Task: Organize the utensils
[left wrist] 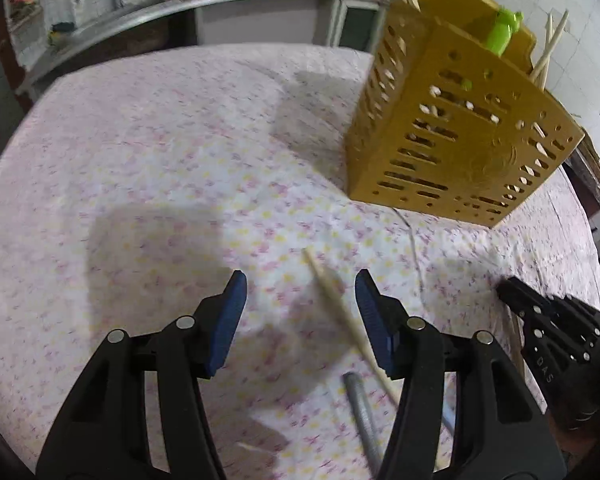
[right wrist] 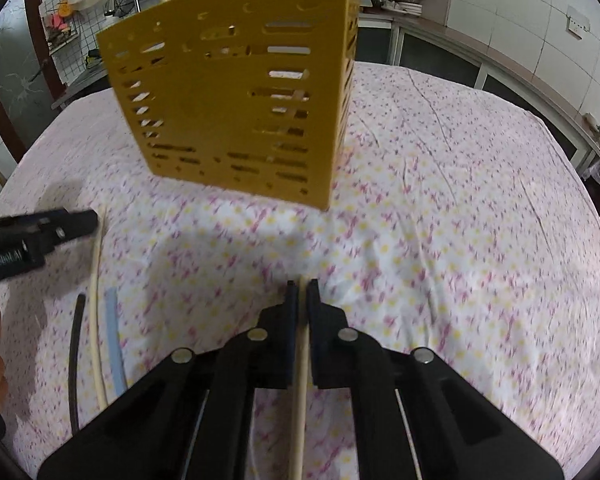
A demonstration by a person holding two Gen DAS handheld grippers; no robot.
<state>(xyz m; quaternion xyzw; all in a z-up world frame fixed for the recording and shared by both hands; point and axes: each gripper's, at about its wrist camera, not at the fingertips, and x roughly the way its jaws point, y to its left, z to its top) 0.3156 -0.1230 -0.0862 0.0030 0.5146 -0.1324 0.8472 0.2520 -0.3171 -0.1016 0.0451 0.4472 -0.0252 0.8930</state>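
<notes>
Chopsticks are being gathered into the yellow slotted holder (right wrist: 236, 92) that stands on the desk (right wrist: 460, 220) under its flowered cloth, with several pale sticks and a green utensil (left wrist: 504, 32) already poking from its top. The right gripper (right wrist: 302, 292) has its jaws pressed together on a pale chopstick (right wrist: 300, 400), which runs back between the pads and under the camera, its tip just showing at the fingertips. The left gripper (left wrist: 300, 304) stands spread, nothing pinched; another chopstick (left wrist: 340, 308) lies on the cloth between its open fingers, slanting toward the right-hand pad, with a grey handle (left wrist: 362, 412) beside it. In the right wrist view more pieces lie well to the left: a long pale stick (right wrist: 95, 312), a light blue strip (right wrist: 114, 344) and a thin black rod (right wrist: 75, 360). The step in hand looks like the pick-up, one stick secured and a second lined up. Next, I judge, the right gripper must lift and tip its chopstick upright to clear the holder's rim, while the left needs to centre on its stick before squeezing.
</notes>
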